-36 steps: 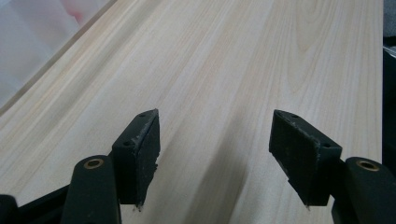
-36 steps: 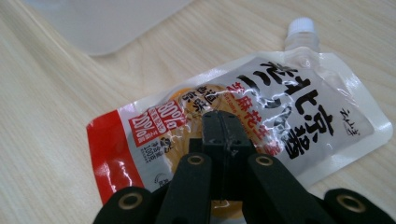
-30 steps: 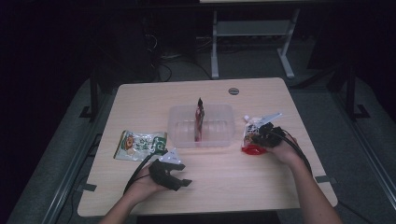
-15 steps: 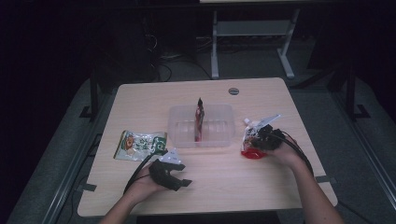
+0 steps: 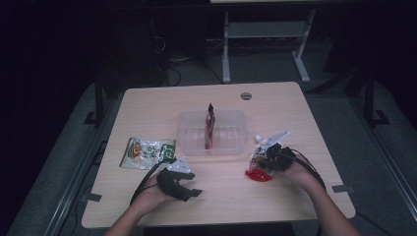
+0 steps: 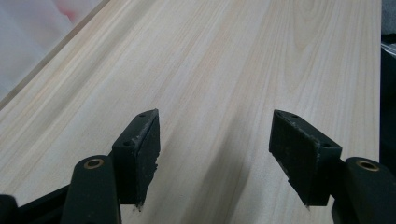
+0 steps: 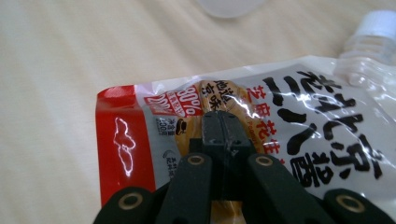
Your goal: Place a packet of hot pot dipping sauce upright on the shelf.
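Observation:
A white spouted pouch (image 5: 255, 169) with a red bottom and black lettering (image 7: 303, 107) rests on the wooden table (image 5: 295, 108), right of centre. My right gripper (image 5: 269, 158) is shut on its front film, the two jaws pressed together (image 7: 220, 122) over the printed face. The pouch's white cap (image 7: 383, 21) points away at the upper right of the right gripper view. My left gripper (image 5: 193, 183) hovers low near the front left of the table. Its jaws stand open (image 6: 215, 135) with only bare wood between them.
A clear plastic tub (image 5: 187, 120) stands mid-table with a dark red packet (image 5: 210, 125) upright inside. A green snack bag (image 5: 147, 152) lies flat left of the tub. A round cable grommet (image 5: 246, 96) sits near the far edge.
My right hand has drawn the pouch nearer to the front edge and slightly left. The left hand and its open gripper have stayed where they were.

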Tool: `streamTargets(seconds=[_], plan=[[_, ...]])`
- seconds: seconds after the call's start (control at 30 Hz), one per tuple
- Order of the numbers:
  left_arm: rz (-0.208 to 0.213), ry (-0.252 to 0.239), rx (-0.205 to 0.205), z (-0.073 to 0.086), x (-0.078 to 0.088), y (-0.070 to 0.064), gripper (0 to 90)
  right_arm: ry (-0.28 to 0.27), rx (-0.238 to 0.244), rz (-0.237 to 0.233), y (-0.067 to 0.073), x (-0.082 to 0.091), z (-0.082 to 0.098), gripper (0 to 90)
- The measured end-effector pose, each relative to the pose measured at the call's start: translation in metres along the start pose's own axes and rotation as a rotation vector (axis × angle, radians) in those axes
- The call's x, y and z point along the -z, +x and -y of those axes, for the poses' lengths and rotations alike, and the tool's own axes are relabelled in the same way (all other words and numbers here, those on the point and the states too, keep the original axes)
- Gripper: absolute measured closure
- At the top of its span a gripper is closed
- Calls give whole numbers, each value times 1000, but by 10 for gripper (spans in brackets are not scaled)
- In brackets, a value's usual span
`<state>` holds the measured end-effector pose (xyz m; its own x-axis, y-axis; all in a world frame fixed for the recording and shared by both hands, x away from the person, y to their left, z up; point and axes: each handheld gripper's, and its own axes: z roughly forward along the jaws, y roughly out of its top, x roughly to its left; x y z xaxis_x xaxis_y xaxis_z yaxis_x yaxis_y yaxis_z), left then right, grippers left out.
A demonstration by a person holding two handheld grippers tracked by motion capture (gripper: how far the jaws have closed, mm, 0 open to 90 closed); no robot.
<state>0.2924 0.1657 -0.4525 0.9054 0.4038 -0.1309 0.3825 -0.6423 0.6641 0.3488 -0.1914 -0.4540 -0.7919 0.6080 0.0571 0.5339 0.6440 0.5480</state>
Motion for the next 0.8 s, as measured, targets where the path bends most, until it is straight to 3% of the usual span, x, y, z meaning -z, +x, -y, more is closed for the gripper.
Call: streamTargets(seconds=[0.27,0.37,0.53,0.57,0.6,0.63,0.8], plan=[[3,3,-6,-1,-1,-1,334,-6,56,-76,28,-6,-7,900],[5,2,-4,-1,-1,-1,334,-4,108,-89,38,-11,-12,900],[5,2,-4,-1,-1,-1,334,-14,107,-133,50,-15,-17,900],[5,1,-5,-1,-1,-1,334,-14,133,-142,56,-18,-20,900],[5,1,-5,-1,-1,-1,334,-14,133,-142,56,-18,-20,900],[5,2,-6,-1,-1,-1,334,-19,163,-151,61,-21,-22,900],[4,-1,-10,-1,-1,-1,334,-26,177,-164,64,-19,-25,900]])
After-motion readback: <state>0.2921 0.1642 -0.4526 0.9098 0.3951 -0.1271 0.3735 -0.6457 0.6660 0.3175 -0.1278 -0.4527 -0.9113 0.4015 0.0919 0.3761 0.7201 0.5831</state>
